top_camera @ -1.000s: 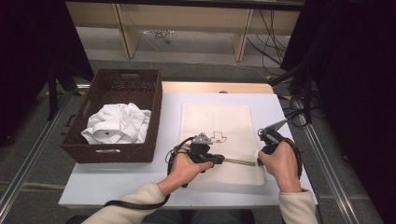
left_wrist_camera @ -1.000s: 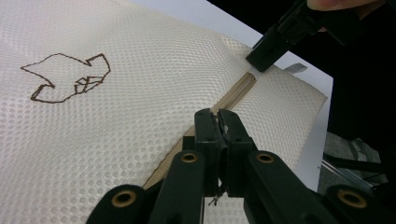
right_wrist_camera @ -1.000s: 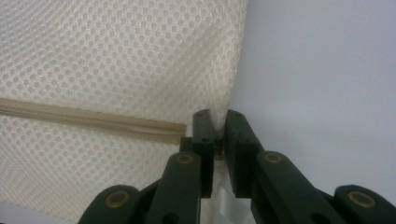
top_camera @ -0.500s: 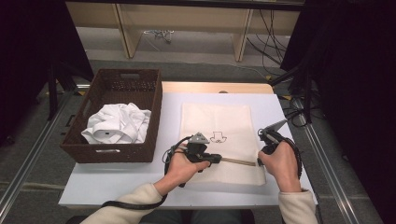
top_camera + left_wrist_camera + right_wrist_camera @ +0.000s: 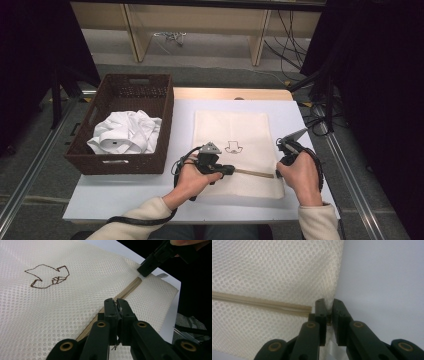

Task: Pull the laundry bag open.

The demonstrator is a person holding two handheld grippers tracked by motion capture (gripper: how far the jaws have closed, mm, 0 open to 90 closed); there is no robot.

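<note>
So left gripper pinches the zipper pull, right gripper clamps mesh bag edge nr table's right edge; zip barely opened imo, shirt unbagged in basket.

On the table in front of you, the basket sits at the left with the shirt lying in it. The mesh bag lies flat just right of the basket. Your left gripper rests on the bag's zipper near its near edge; your right gripper is at the bag's right edge, where the zipper ends.
</note>
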